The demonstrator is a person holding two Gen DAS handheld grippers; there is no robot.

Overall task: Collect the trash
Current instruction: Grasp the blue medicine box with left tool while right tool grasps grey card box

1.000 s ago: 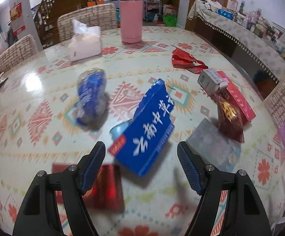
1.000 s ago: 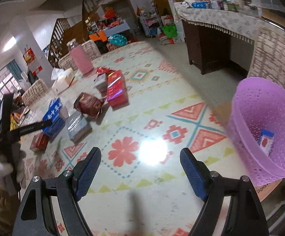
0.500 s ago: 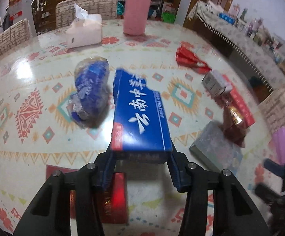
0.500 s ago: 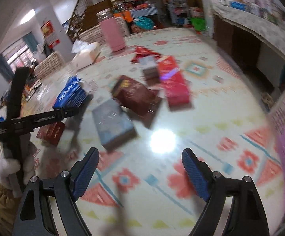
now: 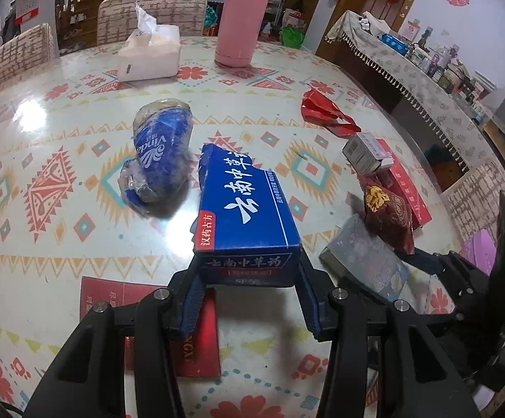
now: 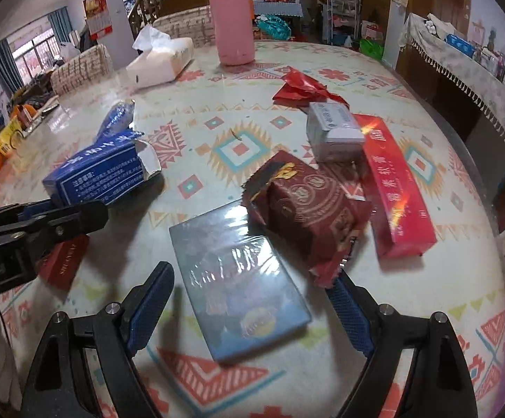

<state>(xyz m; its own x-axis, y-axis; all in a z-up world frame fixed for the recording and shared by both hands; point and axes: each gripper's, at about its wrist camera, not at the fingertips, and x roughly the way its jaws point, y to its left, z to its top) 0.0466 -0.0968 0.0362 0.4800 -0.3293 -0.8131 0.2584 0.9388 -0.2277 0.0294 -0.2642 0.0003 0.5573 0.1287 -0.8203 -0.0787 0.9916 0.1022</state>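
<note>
My left gripper (image 5: 249, 299) has its fingers clamped across the blue box (image 5: 243, 205), long axis toward 12 o'clock, while my right gripper (image 6: 249, 308) gapes empty around the grey packet (image 6: 238, 278).

1. Table (image 5: 60, 146): cream surface with red, orange and teal geometric and floral motifs.
2. Carton (image 5: 245, 209): blue with white characters and a red label strip.
3. Tissue wrapper (image 5: 161, 153): blue with white print.
4. Flask (image 5: 240, 28): pink.
5. Snack bag (image 6: 308, 205): dark red with gold ornament.
6. Long box (image 6: 395, 188): bright red.
7. Gripper pads (image 6: 147, 308): blue on black arms.
</note>
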